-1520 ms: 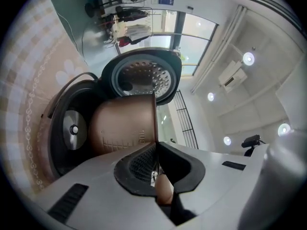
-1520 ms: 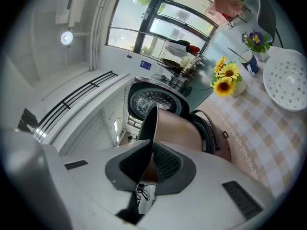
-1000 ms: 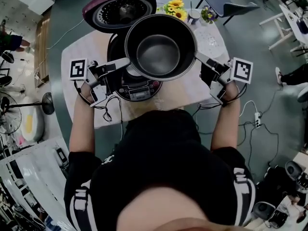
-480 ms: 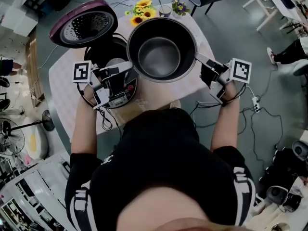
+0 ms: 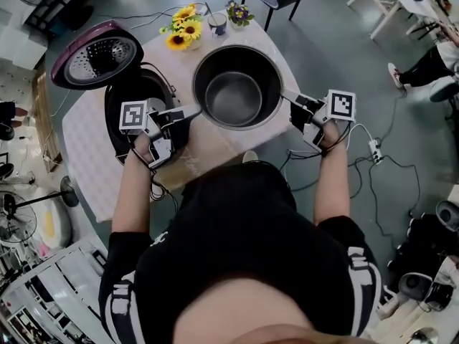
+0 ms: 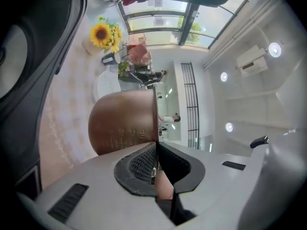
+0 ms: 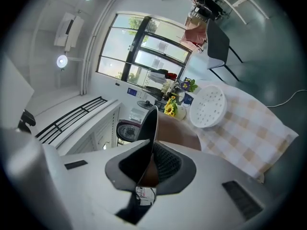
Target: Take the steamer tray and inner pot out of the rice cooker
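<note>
Left tongs [image 5: 195, 110] and right tongs [image 5: 287, 96] clamp the inner pot [image 5: 234, 100] by its rim.

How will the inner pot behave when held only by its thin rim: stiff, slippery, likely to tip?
Probably stiff: the inner pot looks round between the left gripper and right gripper. Its smooth thin rim may slip. Gripped at two opposite points only, it could pivot and tilt.

I hold both arms out ahead, left forearm [image 5: 128, 192] and right forearm [image 5: 331, 185] bare, with my left gripper [image 5: 193, 111] and right gripper [image 5: 287, 96] pointing inward, near level, each with jaws clamped on opposite sides of the inner pot [image 5: 209, 84] rim.
</note>
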The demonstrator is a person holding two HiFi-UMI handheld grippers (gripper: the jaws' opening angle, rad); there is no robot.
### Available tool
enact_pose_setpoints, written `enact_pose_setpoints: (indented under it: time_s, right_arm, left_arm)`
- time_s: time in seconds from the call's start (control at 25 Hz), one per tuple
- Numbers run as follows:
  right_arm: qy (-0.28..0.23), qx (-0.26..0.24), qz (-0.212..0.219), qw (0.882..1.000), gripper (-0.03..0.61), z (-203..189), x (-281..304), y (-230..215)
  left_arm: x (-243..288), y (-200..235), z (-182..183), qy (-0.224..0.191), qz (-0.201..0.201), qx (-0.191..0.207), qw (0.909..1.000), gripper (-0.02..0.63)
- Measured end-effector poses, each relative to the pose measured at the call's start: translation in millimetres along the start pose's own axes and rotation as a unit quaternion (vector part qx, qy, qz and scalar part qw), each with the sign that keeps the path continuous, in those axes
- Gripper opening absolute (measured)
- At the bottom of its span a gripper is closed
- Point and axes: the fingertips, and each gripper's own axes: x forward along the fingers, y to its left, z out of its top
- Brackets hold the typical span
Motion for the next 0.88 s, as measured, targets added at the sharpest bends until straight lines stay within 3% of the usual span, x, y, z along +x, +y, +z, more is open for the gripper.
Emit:
enact_pose_setpoints:
  time_s: [0.24,0.68,0.88]
  right_arm:
    - [0.011,0.016,-0.003,1.000,0.018,5,-17,-50]
    - [0.044,0.020,-0.023,0.999,0.018,2,-19,-114]
    - [0.065,0.013,-0.074,0.995,0.018,-10,-23,-150]
  left_arm:
    - [32,32,-8,-0.012,0.012,-0.018,0.9997,0.014]
    - [53,96,-15,-0.029,0.082,-0.024,0.9959,0.014]
    - [52,119,-16,-0.031,0.125,-0.009,0.9916,0.014]
